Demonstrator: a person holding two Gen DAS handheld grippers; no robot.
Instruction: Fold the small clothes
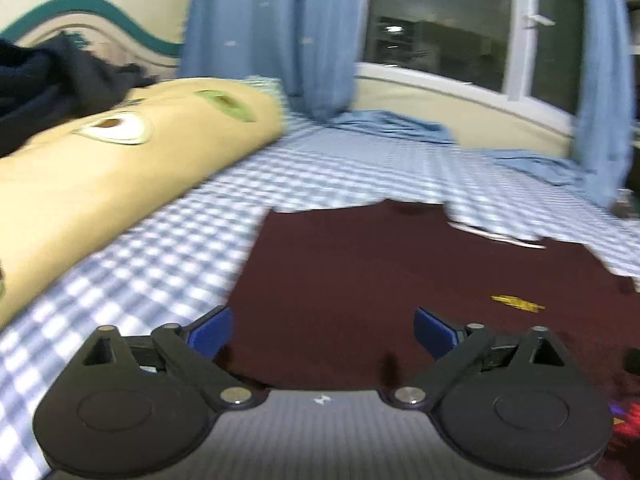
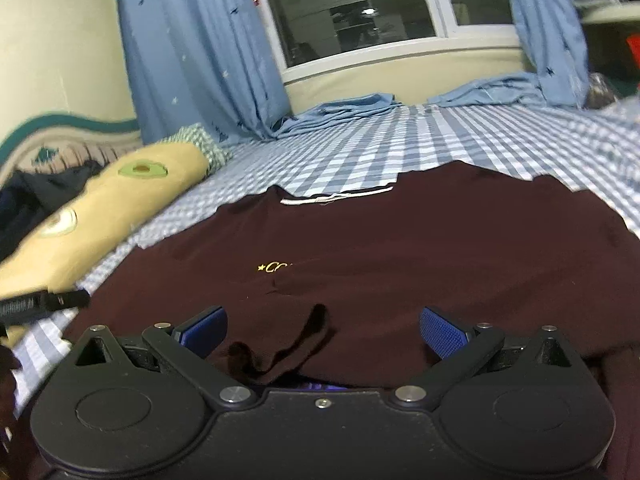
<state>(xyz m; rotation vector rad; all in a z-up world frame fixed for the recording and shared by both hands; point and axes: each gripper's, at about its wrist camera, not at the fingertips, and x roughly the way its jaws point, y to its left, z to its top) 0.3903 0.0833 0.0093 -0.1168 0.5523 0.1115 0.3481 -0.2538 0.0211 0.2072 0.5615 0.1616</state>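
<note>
Left wrist view: the left gripper (image 1: 323, 330) hangs low over a maroon T-shirt (image 1: 380, 280) spread on the checked bed sheet (image 1: 160, 240). Its jaws stand wide apart with nothing between them; the blue pads (image 1: 212, 332) are clear of the cloth. The shirt fills the frame from 6 o'clock up to the centre and out toward 3 o'clock, a small yellow print (image 1: 518, 303) at about 4 o'clock. A tan bolster with avocado pictures (image 1: 120, 160) lies at 9 to 10 o'clock, blue curtains (image 1: 272, 32) at 12 o'clock. The picture is blurred.

Right wrist view: the right gripper (image 2: 323, 330) also has its jaws spread, empty. Below them, at 6 o'clock, a loose fold of the shirt's near edge (image 2: 304, 336) bunches up; whether the pads brush it I cannot tell. The garment lies mostly flat, its white-trimmed collar (image 2: 336, 196) at 12 o'clock from the centre, and part of the other gripper (image 2: 40, 302) shows at 9 o'clock.

My judgement: the shirt is light, limp and thin, so it will sag and crease if lifted at one point. Pinch a hem or shoulder edge with each gripper, keeping it taut
</note>
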